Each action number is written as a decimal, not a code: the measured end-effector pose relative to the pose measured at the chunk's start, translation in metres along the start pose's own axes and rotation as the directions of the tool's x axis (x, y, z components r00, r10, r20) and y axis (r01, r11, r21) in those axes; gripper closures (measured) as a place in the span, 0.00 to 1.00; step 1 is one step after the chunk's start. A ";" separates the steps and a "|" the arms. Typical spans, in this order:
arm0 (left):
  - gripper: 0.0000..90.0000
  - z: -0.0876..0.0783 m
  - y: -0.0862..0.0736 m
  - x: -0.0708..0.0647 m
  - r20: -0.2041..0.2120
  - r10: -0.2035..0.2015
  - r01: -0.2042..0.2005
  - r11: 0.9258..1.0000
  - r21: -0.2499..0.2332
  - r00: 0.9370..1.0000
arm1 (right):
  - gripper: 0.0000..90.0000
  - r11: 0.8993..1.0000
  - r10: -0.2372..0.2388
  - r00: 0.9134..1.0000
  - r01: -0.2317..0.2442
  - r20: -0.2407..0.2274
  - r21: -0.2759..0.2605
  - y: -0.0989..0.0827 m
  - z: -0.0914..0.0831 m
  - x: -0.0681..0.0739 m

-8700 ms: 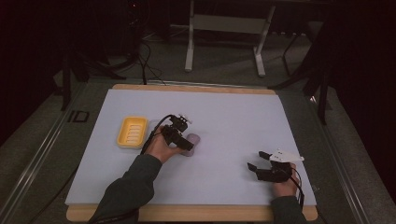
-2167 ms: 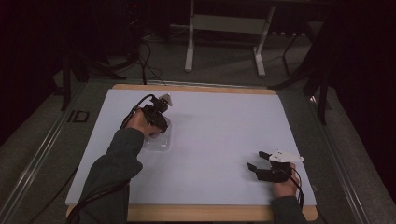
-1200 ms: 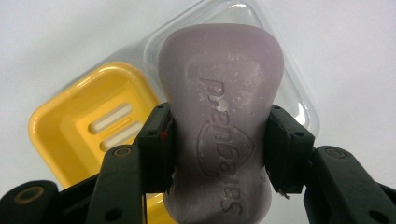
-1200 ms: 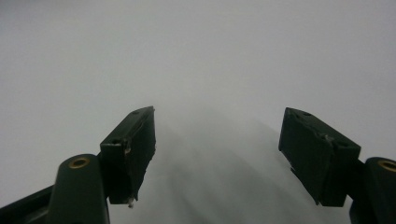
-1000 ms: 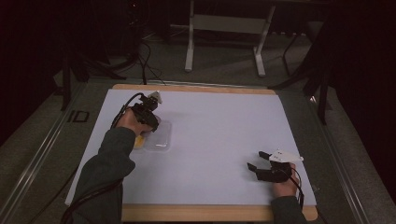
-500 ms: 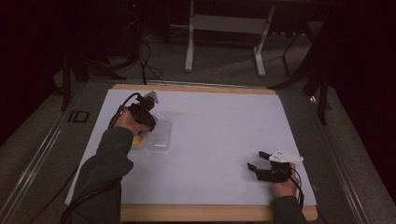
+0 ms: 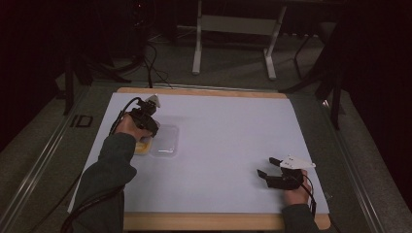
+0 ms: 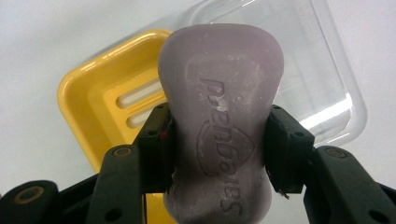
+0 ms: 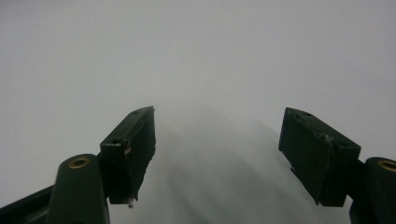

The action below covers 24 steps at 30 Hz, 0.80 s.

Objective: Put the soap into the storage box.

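Your right hand-held gripper (image 7: 268, 166) rests near the desk's (image 7: 233, 126) near right corner, jaws spread apart, nothing between them. Your left hand-held gripper (image 8: 219, 140), toward the far left corner, is clamped on the pale purple embossed bar of soap (image 8: 220, 126), held above the yellow slotted plastic soap dish (image 8: 100, 107). The clear rectangular plastic lid (image 8: 317, 79) lies just beside that dish.
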State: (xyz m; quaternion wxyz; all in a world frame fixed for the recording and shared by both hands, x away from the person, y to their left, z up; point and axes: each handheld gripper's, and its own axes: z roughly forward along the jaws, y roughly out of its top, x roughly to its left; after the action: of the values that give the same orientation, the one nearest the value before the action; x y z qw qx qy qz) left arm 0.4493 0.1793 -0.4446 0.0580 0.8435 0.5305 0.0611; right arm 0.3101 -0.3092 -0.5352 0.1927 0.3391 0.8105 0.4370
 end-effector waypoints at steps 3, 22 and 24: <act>0.56 0.000 -0.001 0.003 -0.006 -0.011 0.011 1.000 0.001 1.000 | 0.30 1.000 0.001 1.000 -0.001 0.000 0.000 0.000 0.000 0.000; 0.56 0.001 -0.009 0.016 -0.023 -0.061 0.060 0.998 -0.004 0.998 | 0.30 1.000 0.000 1.000 0.000 0.001 0.000 0.000 0.000 0.000; 0.56 0.002 -0.009 0.017 -0.022 -0.068 0.068 0.998 -0.002 0.997 | 0.30 1.000 0.002 1.000 -0.002 0.000 0.001 0.000 0.000 0.000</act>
State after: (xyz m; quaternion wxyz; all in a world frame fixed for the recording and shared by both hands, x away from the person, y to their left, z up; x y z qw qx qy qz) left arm 0.4488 0.1990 -0.4472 0.0549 0.8241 0.5596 0.0686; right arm 0.3101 -0.3090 -0.5352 0.1922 0.3402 0.8102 0.4368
